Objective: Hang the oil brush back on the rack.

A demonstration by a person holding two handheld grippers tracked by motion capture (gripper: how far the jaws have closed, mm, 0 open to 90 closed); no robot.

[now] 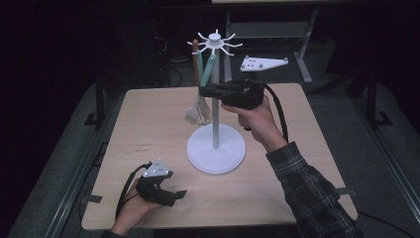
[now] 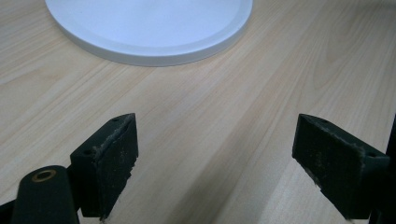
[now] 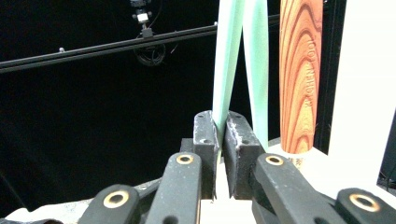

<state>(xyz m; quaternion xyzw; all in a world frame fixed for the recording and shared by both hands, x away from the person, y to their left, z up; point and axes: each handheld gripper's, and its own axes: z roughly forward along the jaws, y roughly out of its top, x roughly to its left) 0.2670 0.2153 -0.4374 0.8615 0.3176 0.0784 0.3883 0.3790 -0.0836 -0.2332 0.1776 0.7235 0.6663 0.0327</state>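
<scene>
- The white utensil stand (image 1: 216, 148) sits mid-table on its round base, its thin pole rising to a crown of spoke hooks (image 1: 214, 42), so that tools can hang free of the wooden table (image 1: 148, 129).
- Three utensils hang from that crown: a wooden-handled one (image 1: 196, 62) and two with mint-green handles. In the right gripper view the wood-grain handle (image 3: 300, 74) stands just beside the two green ones, with the pole at the right edge.
- The right gripper (image 1: 204, 91) is held level at about mid-pole height, coming in from the right. Its claw is pinched on the mint-green handle (image 3: 227, 60), the two black pads pressed against the flat strip from either side. Held this way, I judge, the hand can lift the handle's top end off its hook or settle it onto one.
- The gripped utensil hangs left of the pole, well above the base. Its long axis runs close to vertical but tilted: handle end up toward the hooks, working end down and leftward, near the pale heads (image 1: 197, 115) clustered beside the pole.
- The second green handle (image 3: 256, 65) crosses close behind the gripped one near the top; I cannot tell whether they touch.
- The left gripper (image 1: 174, 196) rests low near the table's front edge, well apart from the hanging tools. Its claw is spread wide over bare wood, holding nothing, with the rim of the stand's base (image 2: 154, 53) ahead of it. It seems parked until needed.
</scene>
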